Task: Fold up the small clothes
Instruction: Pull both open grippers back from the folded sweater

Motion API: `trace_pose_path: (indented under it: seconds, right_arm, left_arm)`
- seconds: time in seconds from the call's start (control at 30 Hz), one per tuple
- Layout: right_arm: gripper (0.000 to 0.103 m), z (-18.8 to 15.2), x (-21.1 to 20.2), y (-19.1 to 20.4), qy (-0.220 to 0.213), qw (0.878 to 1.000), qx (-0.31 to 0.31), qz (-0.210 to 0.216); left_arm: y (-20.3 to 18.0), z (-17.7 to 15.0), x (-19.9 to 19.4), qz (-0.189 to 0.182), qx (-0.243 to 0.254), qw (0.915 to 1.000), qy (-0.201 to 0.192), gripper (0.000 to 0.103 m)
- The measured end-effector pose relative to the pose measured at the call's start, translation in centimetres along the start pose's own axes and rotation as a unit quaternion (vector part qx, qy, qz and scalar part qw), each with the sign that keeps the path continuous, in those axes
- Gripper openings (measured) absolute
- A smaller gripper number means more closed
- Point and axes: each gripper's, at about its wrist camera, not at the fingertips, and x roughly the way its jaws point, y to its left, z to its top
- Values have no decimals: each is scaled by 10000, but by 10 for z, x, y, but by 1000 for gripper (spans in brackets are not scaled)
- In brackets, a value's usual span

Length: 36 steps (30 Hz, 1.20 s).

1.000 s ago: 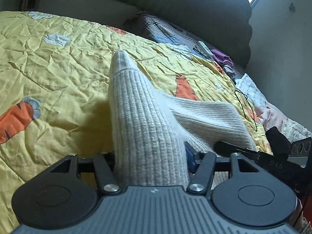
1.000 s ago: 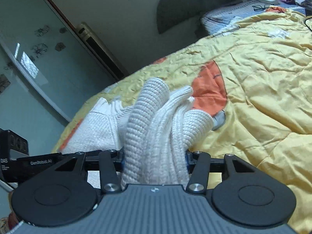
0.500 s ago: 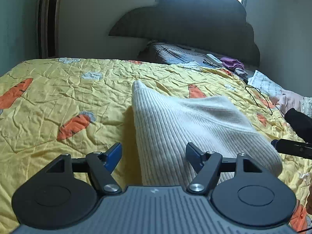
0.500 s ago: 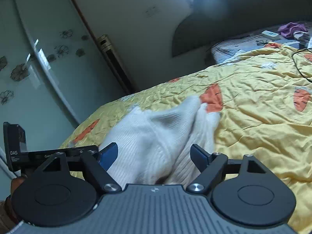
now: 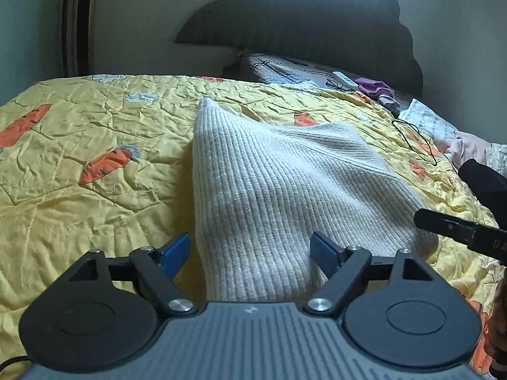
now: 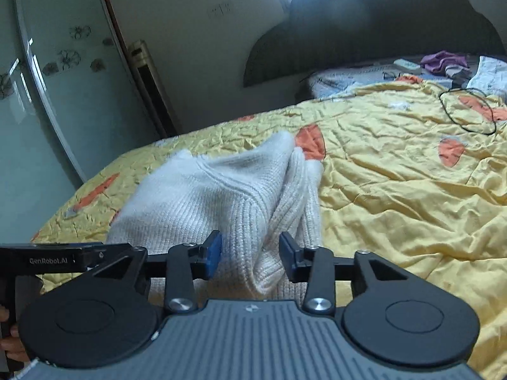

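A white ribbed knit garment [image 5: 269,183] lies folded on the yellow carrot-print quilt [image 5: 95,126]. My left gripper [image 5: 248,253] straddles its near edge; its jaws are opening, and the blue pads stand clear of the knit between them. In the right wrist view the same garment [image 6: 206,196] bunches into a raised fold. My right gripper [image 6: 250,255] is closing around that fold. The left pad touches the knit and a thin dark gap shows at the right pad.
The quilt [image 6: 396,190] stretches bare to the right. A black cable loop [image 6: 469,114] lies on it. Glasses [image 5: 340,84], a remote and purple clothes [image 5: 375,87] lie by the dark headboard [image 5: 301,31]. Glass wardrobe doors [image 6: 47,95] stand at the left.
Both grippers let go of the lifted garment, which sank flat onto the quilt. Both pulled back. The left jaws widened; the right jaws opened wide, then narrowed around a fold.
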Motion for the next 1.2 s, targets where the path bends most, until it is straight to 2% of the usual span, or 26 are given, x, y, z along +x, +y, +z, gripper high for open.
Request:
trace_pose_path:
  seconds: [0.07,0.13,0.2,0.27,0.37,0.47,0.57,0.7,1.0,1.2]
  right_arm:
    - [44,-3,-1,6,-28,9998,-174,39]
    - [44,-9,17,4,352,9991,-181,-177]
    - [54,-16,27,-8,566,9980,166,-225]
    - [54,-19,19,-10,452,9981,397,-155]
    - [60,-22,8,7,297,9992,6,-286]
    - [68,-27,20,11,446,9973,-327,-489]
    - [69,-27,20,7,473,9974,-147,-514]
    - [70,-27,6,23,390,9960,-463,-658]
    - [71,-45,-8,36,530,9959,-542,-493]
    - [83,-57,-14,44,604,9955,-562,-456]
  left_arm:
    - [-5,-5,5,114,34,9999,93,83]
    - [-8,-11,15,261,3,9994,208,83]
    - [-7,-15,13,258,-172,9993,192,83]
    - [-7,-17,6,266,-238,9992,151,83]
    - [-8,-22,2,391,-253,9989,108,87]
    - [-10,-26,3,486,-335,9982,90,87]
    - [-13,-27,-2,533,-364,9979,68,87]
    - [-19,-31,-9,652,-223,9976,-6,87]
    - [-22,-43,-27,711,-243,9972,-36,87]
    - [-19,-54,-31,838,-357,9958,41,87]
